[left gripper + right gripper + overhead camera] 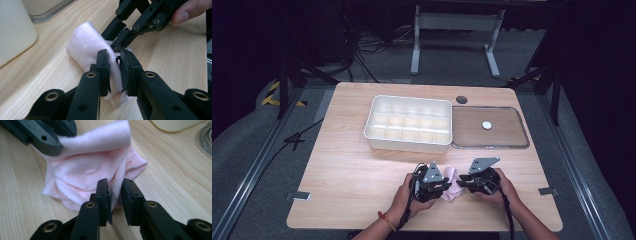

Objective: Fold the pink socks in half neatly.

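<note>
- The pink cloth [452, 186] lies bunched and half rolled on the bench [352, 170], near the front edge, directly between the two tongs.
- Left tongs [115, 71]: jaws drawn nearly together, pinching a fold of the cloth at the near end of the roll; the pads press into the fabric from both sides.
- Right tongs [115, 195]: jaws narrow, with a fold of the cloth's edge between them; the pads seem to be gripping it, though the gap looks a little looser than on the left.
- In the left gripper view, the roll's long axis runs away from the left tongs toward the white tray [12, 32], and the right tongs come in across it from the far side.
- Both hands sit equally close, so a fold or roll would likely turn on them pulling against each other along that axis.
- The surface is pale wood grain, flat and bare around the cloth.
- Behind stand the divided white tray and its clear lid [490, 127], well apart from the cloth.
- Beyond the bench are dark grey floor, cables and a frame.
</note>
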A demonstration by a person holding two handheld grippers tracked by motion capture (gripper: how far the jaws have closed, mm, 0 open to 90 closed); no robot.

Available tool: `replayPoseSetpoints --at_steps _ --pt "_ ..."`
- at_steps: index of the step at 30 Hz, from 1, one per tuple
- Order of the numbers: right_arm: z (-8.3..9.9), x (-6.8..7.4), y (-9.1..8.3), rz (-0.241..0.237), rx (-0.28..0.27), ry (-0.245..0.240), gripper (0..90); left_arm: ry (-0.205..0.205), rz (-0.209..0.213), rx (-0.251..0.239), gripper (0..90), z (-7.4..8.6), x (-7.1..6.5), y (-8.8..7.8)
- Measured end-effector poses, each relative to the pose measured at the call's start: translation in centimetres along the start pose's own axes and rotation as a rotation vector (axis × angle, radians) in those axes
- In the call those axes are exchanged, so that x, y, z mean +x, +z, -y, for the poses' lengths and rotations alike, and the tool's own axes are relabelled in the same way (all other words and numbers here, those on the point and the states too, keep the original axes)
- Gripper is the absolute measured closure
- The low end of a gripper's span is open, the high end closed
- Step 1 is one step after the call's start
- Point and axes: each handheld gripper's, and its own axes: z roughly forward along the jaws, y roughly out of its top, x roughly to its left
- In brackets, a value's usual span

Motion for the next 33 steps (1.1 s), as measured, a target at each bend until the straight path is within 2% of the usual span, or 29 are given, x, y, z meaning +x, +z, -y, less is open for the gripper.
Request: replayPoseSetpoints --at_steps 4,8,11,17,18,20,24,28,33 --pt "0.1 0.1 0.0 0.003 -0.008 0.003 77.8 0.006 -0.001 0.002 77.2 -0.1 -0.1 0.0" --pt "0.1 0.2 0.1 0.009 -0.014 0.003 77.8 0.066 -0.003 0.054 74.7 0.1 -0.8 0.7" --pt "0.1 0.1 0.2 0.015 -0.019 -0.002 76.4 0.077 0.002 0.067 71.8 0.3 -1.1 1.2" --pt "0.1 0.0 0.0 0.024 -0.028 -0.007 74.1 0.04 0.014 0.057 70.3 0.6 -0.8 1.5" --pt "-0.1 -0.1 -0.5 0.024 -0.053 0.003 74.3 0.043 0.013 0.064 70.2 0.7 -0.8 1.6" --pt "-0.1 -0.2 -0.7 0.029 -0.067 0.007 73.8 0.046 0.011 0.068 70.1 0.7 -0.8 1.6" --pt "-0.5 -0.1 -1.8 0.02 -0.153 0.036 72.6 0.035 0.014 0.061 70.1 0.7 -0.8 1.7" --pt "-1.0 0.1 -2.0 0.015 -0.205 0.04 69.2 0.035 0.014 0.06 70.1 0.7 -0.8 1.8" --pt "-1.4 0.3 -0.9 0.009 -0.182 0.049 65.9 0.038 0.016 0.058 69.2 0.7 -0.8 1.8"
